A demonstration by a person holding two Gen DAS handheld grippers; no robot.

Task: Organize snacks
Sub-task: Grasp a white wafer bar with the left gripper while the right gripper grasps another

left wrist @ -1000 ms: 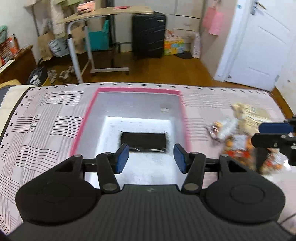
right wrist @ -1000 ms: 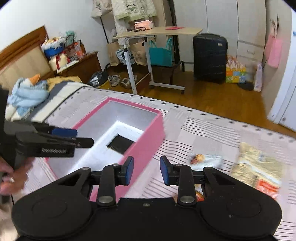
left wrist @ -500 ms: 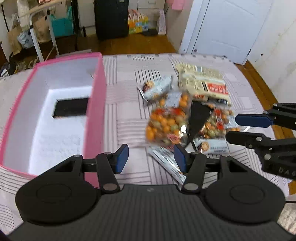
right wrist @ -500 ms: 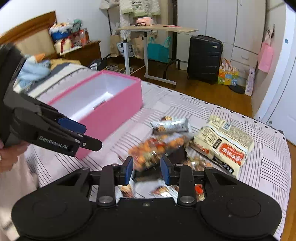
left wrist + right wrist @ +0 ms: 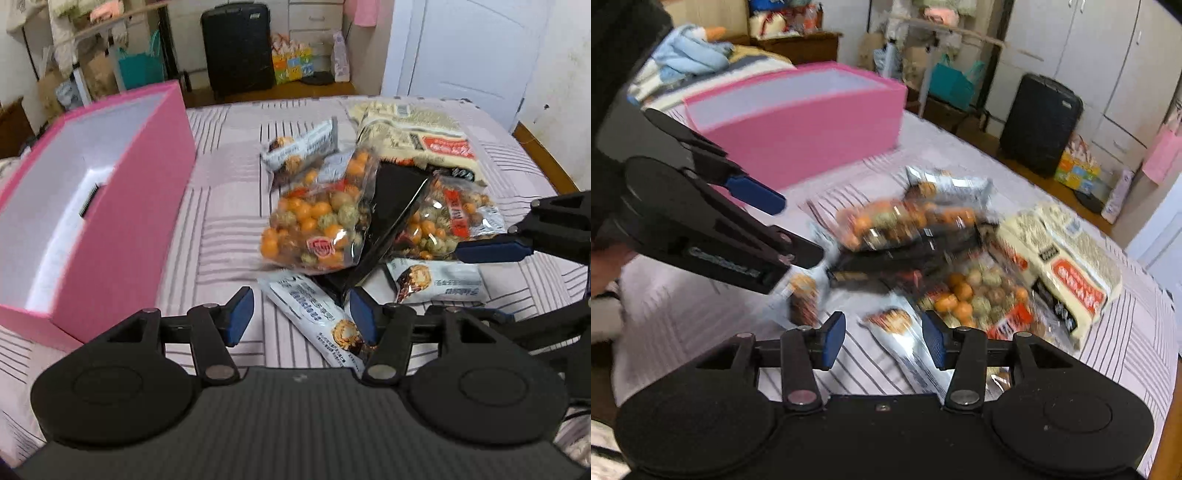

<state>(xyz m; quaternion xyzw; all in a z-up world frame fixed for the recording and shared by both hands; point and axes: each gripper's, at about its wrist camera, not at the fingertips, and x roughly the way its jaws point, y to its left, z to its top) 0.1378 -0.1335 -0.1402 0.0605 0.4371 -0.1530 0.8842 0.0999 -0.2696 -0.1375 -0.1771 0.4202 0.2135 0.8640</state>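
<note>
A pink box (image 5: 122, 206) with a white inside stands open on the left of the bed. To its right lies a pile of snacks: two clear bags of orange and green balls (image 5: 317, 221), a black packet (image 5: 395, 199), a big beige pack (image 5: 413, 136) and white wrapped bars. My left gripper (image 5: 301, 314) hangs low over the nearest white bar (image 5: 310, 317). Its jaws are opening and the pads do not press the bar. My right gripper (image 5: 883, 338) is opening too, low over another white bar (image 5: 905, 339) beside a ball bag (image 5: 975, 299), with nothing gripped.
The striped bedspread (image 5: 221, 177) covers the bed. Past its far edge lies wooden floor with a black suitcase (image 5: 236, 48), a rolling desk (image 5: 945, 40) and a white door (image 5: 469, 55). A blue cloth heap (image 5: 690, 48) lies behind the box. The pink box (image 5: 812, 122) borders the pile.
Both grippers have swung from over the pink box to the snack pile and come down close to it. The right jaws have spread from nearly shut to open.
</note>
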